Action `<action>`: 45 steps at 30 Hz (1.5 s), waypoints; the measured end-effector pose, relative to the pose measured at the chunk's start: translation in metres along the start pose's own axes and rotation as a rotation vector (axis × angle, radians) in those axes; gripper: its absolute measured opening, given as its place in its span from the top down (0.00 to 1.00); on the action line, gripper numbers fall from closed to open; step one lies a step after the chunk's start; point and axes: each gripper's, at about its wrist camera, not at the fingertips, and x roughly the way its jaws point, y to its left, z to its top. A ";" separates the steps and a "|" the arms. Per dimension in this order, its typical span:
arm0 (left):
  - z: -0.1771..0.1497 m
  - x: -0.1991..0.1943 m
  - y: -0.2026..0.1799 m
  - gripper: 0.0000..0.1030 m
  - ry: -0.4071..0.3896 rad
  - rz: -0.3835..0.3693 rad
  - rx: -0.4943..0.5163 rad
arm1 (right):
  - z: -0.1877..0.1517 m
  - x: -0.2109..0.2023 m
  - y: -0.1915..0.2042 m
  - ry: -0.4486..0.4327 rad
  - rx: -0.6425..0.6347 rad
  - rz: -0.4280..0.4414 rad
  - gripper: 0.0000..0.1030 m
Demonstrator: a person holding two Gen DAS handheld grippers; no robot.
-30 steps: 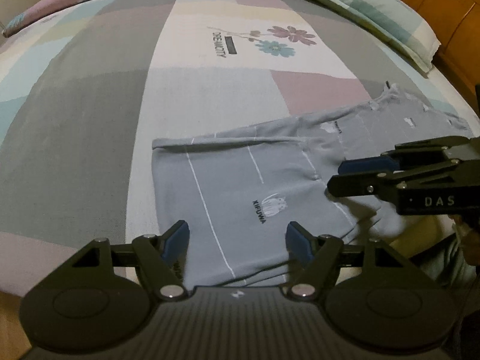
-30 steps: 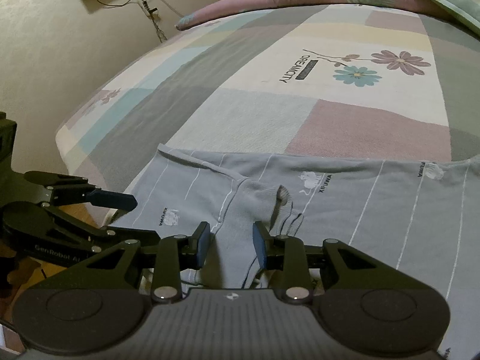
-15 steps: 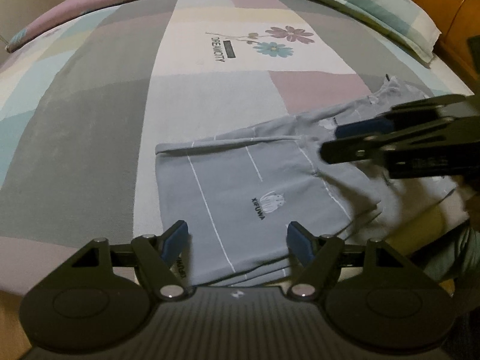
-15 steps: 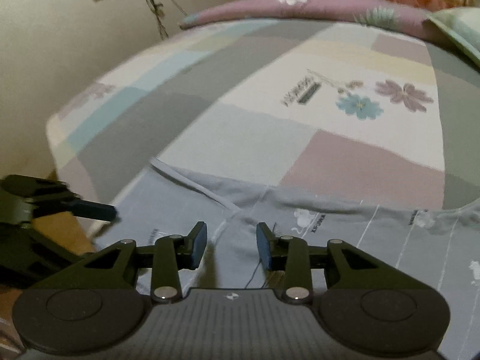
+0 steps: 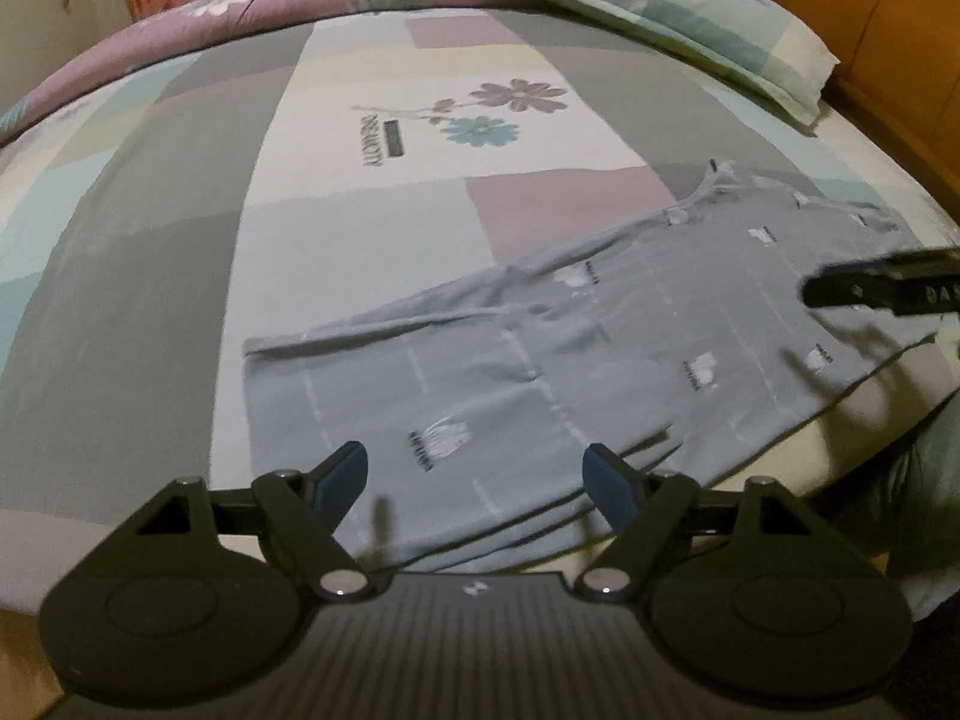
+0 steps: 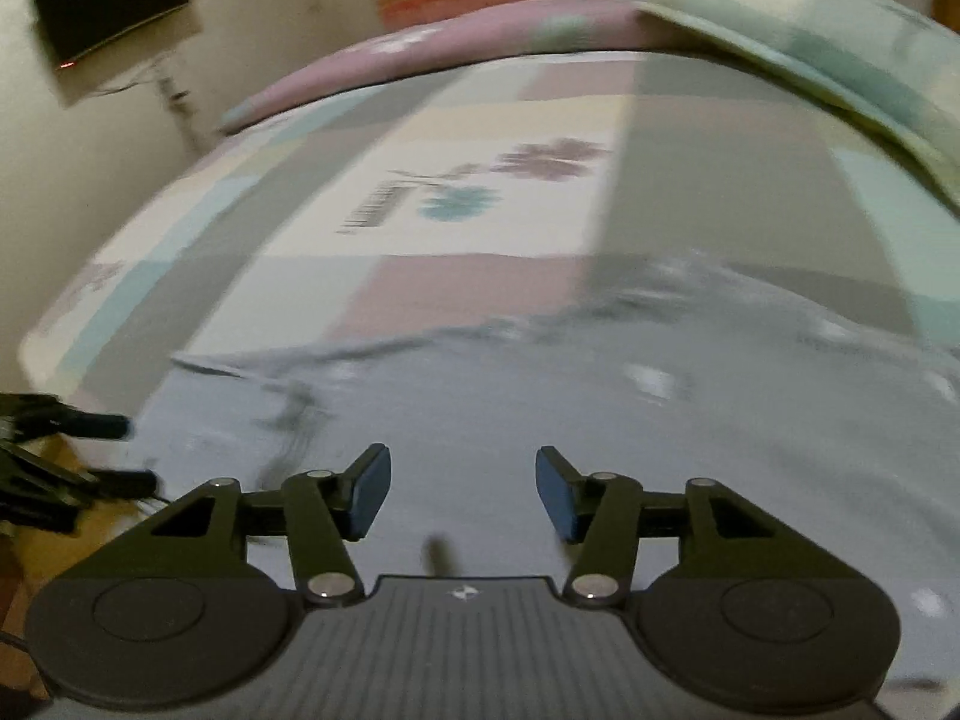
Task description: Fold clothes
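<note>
Your jaws stand spread wide on both tools, with nothing between them: the left gripper point(image 5: 474, 474) hangs over the near end of the grey garment point(image 5: 600, 360), and the right gripper point(image 6: 462, 492) hangs over the broad middle of the same cloth.

The grey garment lies stretched along the near edge of the bed point(image 5: 360, 228), one end toward your left and the other reaching toward the pillow point(image 5: 660, 18) side on your right. At the left end a squarish panel sits on top of the longer stretch of cloth, and layered edges show along its near border, so that part looks doubled over. The rest runs out long and single, a little rumpled along its far edge.

By my reading you are partway: one fold seems to be laid, yet the piece is far from a compact stack. The long right-hand stretch would have to be brought over before it counts as folded. The right wrist view is heavily blurred, so finer creases there cannot be judged.
</note>
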 end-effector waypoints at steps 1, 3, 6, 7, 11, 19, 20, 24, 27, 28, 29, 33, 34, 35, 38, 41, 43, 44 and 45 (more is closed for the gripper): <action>0.002 0.002 -0.005 0.23 0.001 -0.006 0.001 | -0.006 -0.005 -0.010 0.003 0.015 -0.024 0.41; 0.005 0.006 -0.014 0.23 0.004 -0.019 0.002 | -0.020 -0.012 -0.028 0.012 0.053 -0.056 0.41; 0.009 0.012 -0.027 0.23 0.008 -0.037 0.004 | -0.037 -0.028 -0.055 -0.004 0.141 -0.077 0.39; 0.011 0.014 -0.032 0.23 0.013 -0.040 0.012 | -0.042 -0.034 -0.063 -0.016 0.175 -0.078 0.37; 0.018 0.018 -0.054 0.23 0.019 -0.058 0.052 | -0.053 -0.069 -0.109 -0.105 0.347 -0.081 0.29; 0.032 0.025 -0.093 0.22 0.018 -0.119 0.081 | -0.082 -0.125 -0.206 -0.271 0.727 -0.075 0.27; 0.033 0.026 -0.098 0.22 0.019 -0.123 0.086 | -0.087 -0.127 -0.216 -0.285 0.771 -0.076 0.27; 0.037 0.027 -0.112 0.22 0.018 -0.135 0.115 | -0.093 -0.131 -0.232 -0.347 0.789 -0.104 0.32; 0.039 0.028 -0.115 0.22 0.025 -0.128 0.119 | -0.090 -0.122 -0.233 -0.345 0.754 -0.095 0.47; 0.039 0.029 -0.115 0.22 0.028 -0.125 0.118 | -0.088 -0.118 -0.232 -0.339 0.741 -0.098 0.47; 0.039 0.030 -0.116 0.22 0.033 -0.122 0.116 | -0.087 -0.114 -0.233 -0.332 0.733 -0.109 0.48; 0.038 0.032 -0.119 0.22 0.049 -0.109 0.118 | -0.081 -0.097 -0.242 -0.309 0.741 -0.180 0.78; 0.038 0.033 -0.120 0.22 0.051 -0.107 0.120 | -0.081 -0.096 -0.241 -0.308 0.731 -0.200 0.91; 0.038 0.032 -0.120 0.22 0.051 -0.106 0.122 | -0.081 -0.097 -0.239 -0.309 0.719 -0.221 0.96; 0.039 0.033 -0.121 0.22 0.053 -0.106 0.122 | -0.084 -0.104 -0.238 -0.323 0.704 -0.256 0.96; 0.039 0.036 -0.121 0.22 0.058 -0.110 0.122 | -0.088 -0.112 -0.241 -0.325 0.704 -0.274 0.94; 0.040 0.037 -0.122 0.22 0.057 -0.112 0.125 | -0.089 -0.109 -0.243 -0.290 0.706 -0.293 0.81; 0.041 0.038 -0.122 0.22 0.055 -0.113 0.126 | -0.089 -0.110 -0.243 -0.278 0.712 -0.308 0.71; 0.041 0.037 -0.122 0.22 0.052 -0.113 0.125 | -0.088 -0.114 -0.240 -0.288 0.713 -0.321 0.66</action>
